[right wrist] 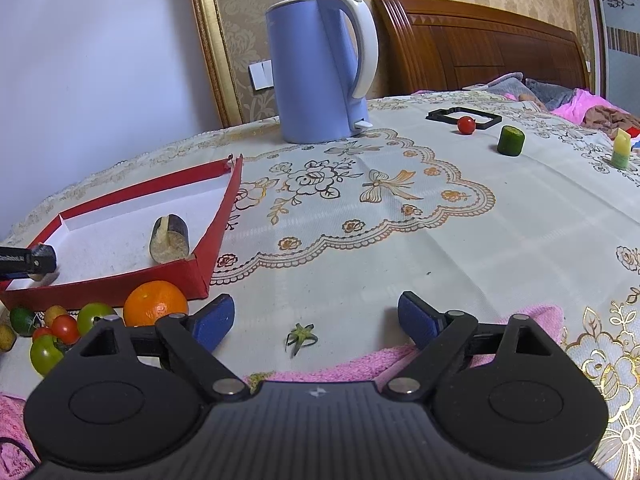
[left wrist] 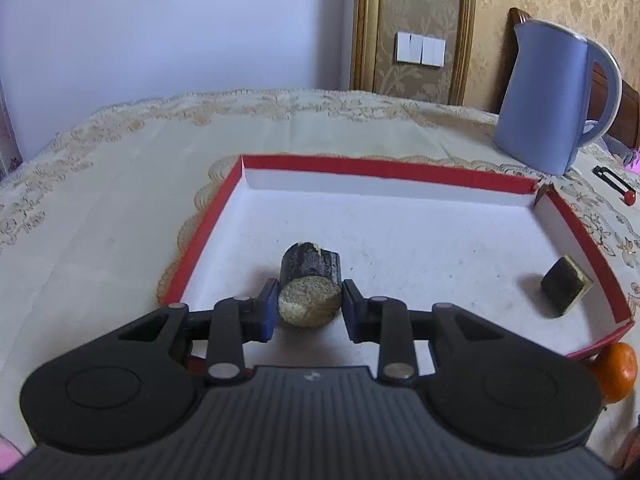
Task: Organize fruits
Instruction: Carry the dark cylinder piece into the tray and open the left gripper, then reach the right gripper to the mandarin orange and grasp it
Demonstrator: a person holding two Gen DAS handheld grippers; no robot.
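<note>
Left gripper (left wrist: 310,306) brackets a dark-skinned cut piece (left wrist: 310,288) inside the red tray (left wrist: 384,170); right gripper (right wrist: 314,320) is spread wide with nothing between its fingers.

The left blue pads (left wrist: 269,308) sit just beside the piece on either side, a thin gap shows at the right pad, and a firm grip cannot be confirmed. The piece rests on the tray's white floor near the front edge, pale cut face toward the camera. A second dark piece (left wrist: 566,290) lies by the tray's right wall. Outside the front corner, an orange (right wrist: 155,304) touches the tray wall, with green and red tomatoes (right wrist: 64,334) beside it. The right gripper hovers over the tablecloth (right wrist: 360,240) above a green stem cap (right wrist: 301,336). Farther back stand a blue kettle (right wrist: 316,72), a cherry tomato (right wrist: 466,125) and a cucumber chunk (right wrist: 511,141).
</note>
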